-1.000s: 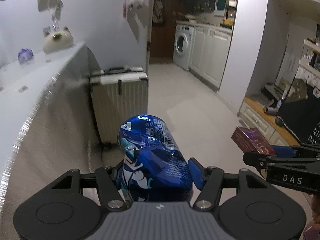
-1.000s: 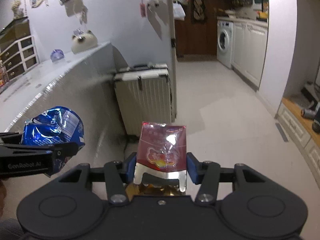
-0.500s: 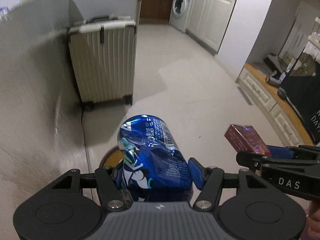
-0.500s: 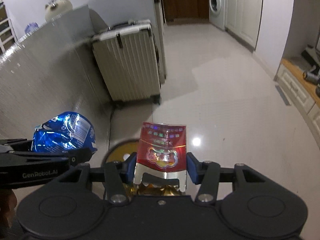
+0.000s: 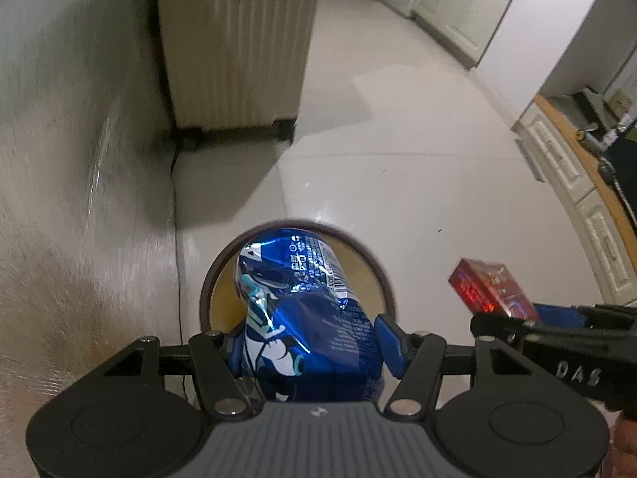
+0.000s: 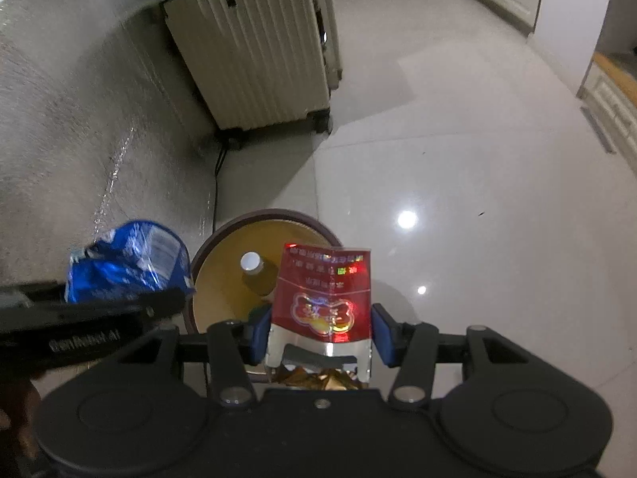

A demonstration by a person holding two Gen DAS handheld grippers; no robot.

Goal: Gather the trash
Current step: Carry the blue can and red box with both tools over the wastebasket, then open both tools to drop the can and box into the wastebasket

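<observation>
Grippers first: my left gripper (image 5: 314, 342) is pinching a crushed blue can (image 5: 302, 302) between its blue pads, and my right gripper (image 6: 320, 328) is clamped on a red cigarette pack (image 6: 324, 298) the same way, its torn foil end toward the camera. Both tools point steeply down at the floor. Below them stands a round bin (image 6: 207, 263) with a dark rim and a yellowish inside, on the pale tiles just beside the grey counter wall (image 5: 59, 199). From the left camera the can sits squarely over the bin's mouth; from the right camera the pack overlaps the bin's right edge, so I judge it near the rim, perhaps not fully over the opening. A small bottle with a white cap (image 6: 254, 271) already lies in the bin, so some trash is collected. What is left, as I read it, is to let go of both pieces over the opening; neither is in yet. The can's long axis runs forward along my fingers, its dented far end tipped down toward the bin. The pack stands lengthwise in the jaws too, its closed end pointing away and down, its broad printed face toward the camera. Further out, a ribbed pale suitcase (image 5: 235, 47) stands against the wall.
</observation>
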